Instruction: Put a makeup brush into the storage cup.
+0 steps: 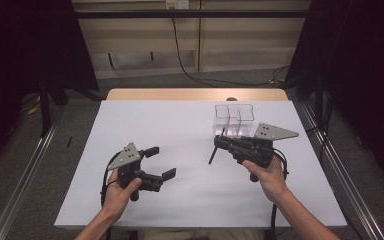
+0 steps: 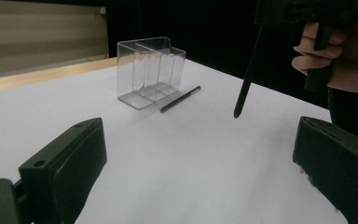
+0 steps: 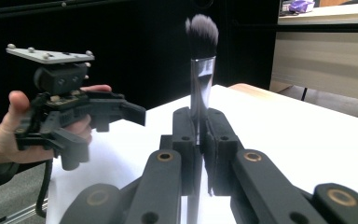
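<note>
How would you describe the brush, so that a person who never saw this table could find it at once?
Start at the white table and find the right gripper, in front of the clear organizer. Its jaws are shut on the makeup brush. Unlike the thin dark pen lying flat beside the organizer, it is held in the air and has dark, fluffy bristles and a shiny collar.

It's a lab, set up for filming w/ cameras. The table (image 1: pixel 145 120) has a plain white top w/ almost nothing on it. Black curtains (image 1: pixel 25 40) hang on both sides, so it's dark all round. Metal rails (image 1: pixel 27 170) run along the grey floor (image 1: pixel 75 120) on each side. A black cable (image 1: pixel 180 50) runs down the back wall & across the floor. Each hand-held gripper (image 3: pixel 65 121) has a grey plate w/ little balls on top, like tracking gear. No home stuff, no shop stuff.
</note>
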Demonstrator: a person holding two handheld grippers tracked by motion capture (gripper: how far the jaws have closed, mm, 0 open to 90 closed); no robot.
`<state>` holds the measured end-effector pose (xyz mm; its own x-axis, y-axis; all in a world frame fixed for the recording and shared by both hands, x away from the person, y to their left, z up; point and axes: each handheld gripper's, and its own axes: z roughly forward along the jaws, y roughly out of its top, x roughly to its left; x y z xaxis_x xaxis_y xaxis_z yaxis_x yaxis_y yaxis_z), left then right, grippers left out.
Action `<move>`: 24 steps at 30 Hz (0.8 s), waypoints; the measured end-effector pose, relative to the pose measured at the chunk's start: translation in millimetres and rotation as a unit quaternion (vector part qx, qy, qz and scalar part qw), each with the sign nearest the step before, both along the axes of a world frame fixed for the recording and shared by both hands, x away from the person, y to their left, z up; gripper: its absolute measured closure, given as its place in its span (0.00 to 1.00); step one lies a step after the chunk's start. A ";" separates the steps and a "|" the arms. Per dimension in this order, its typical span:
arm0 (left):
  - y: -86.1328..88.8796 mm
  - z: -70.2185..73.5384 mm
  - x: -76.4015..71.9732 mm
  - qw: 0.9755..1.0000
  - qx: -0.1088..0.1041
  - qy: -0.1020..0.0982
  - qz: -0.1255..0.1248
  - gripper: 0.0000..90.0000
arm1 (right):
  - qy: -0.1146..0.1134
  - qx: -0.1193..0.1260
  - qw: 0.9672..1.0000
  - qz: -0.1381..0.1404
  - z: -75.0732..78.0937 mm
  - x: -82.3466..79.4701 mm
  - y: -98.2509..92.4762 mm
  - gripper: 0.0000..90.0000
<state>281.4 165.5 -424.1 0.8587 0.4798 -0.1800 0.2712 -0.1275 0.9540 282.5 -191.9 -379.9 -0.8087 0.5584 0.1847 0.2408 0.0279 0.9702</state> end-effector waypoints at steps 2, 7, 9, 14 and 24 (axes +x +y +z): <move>3.2 -1.4 -1.6 1.000 0.002 0.003 0.001 0.03 | 0.001 -0.001 1.000 -0.003 -0.5 1.3 -2.0 0.93; 12.1 -8.3 -5.2 1.000 0.011 -0.002 0.012 0.03 | 0.000 0.002 1.000 -0.007 -1.7 2.7 -4.9 0.93; 14.7 -7.4 -8.3 1.000 0.012 -0.002 0.013 0.03 | 0.000 0.003 1.000 -0.008 -2.0 3.7 -5.8 0.93; 25.1 -4.8 -12.5 0.999 0.017 -0.013 0.026 0.03 | -0.001 0.000 1.000 -0.018 -1.3 5.7 -9.7 0.93; 47.0 -14.8 -13.4 0.998 0.030 -0.011 0.052 0.03 | 0.004 -0.004 0.999 -0.043 -1.9 12.1 -25.0 0.93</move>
